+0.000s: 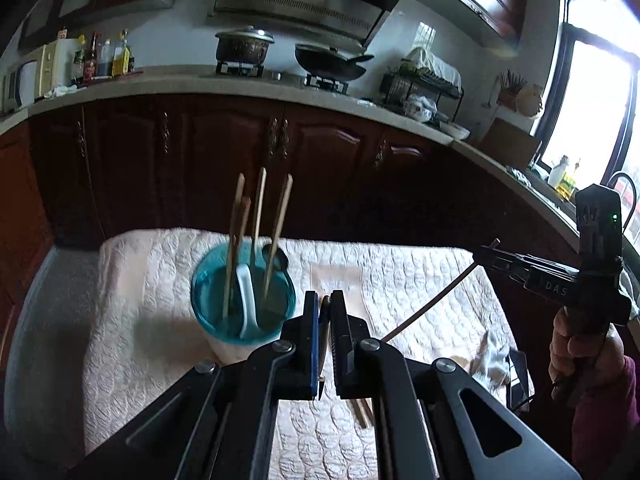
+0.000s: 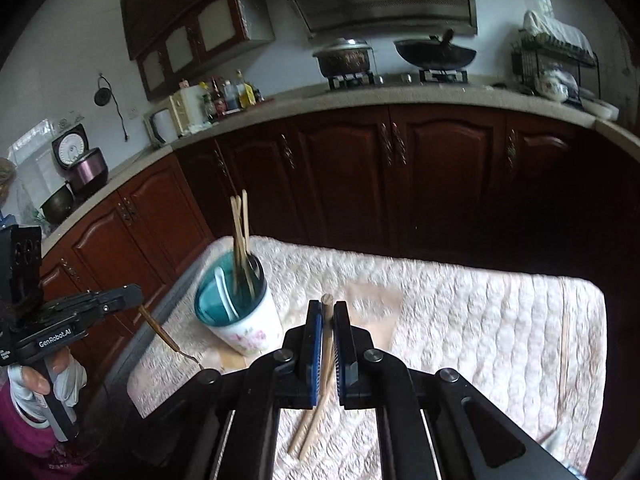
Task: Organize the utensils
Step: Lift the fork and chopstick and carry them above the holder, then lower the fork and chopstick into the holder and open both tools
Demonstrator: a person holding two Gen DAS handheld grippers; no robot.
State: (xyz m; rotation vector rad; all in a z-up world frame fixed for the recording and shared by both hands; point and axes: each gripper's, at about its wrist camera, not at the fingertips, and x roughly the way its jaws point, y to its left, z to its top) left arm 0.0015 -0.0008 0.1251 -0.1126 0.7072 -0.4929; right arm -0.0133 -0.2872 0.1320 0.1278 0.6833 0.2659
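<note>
Both grippers are carrying utensils toward the cup (image 1: 243, 300) on the cloth (image 1: 400, 276): the left gripper (image 1: 325, 312) is clamping a fork (image 2: 168, 336), the right gripper (image 2: 328, 320) a chopstick (image 2: 326, 344), each needing tipping upright over the rim next.

Upright chopsticks (image 1: 260, 216) crowd the cup (image 2: 240, 312); the quilted mat (image 2: 480, 320) to its right lies open.

Home kitchen, gas stove (image 1: 280, 70), wok (image 1: 330, 62), wooden cabinets (image 2: 400, 168)
</note>
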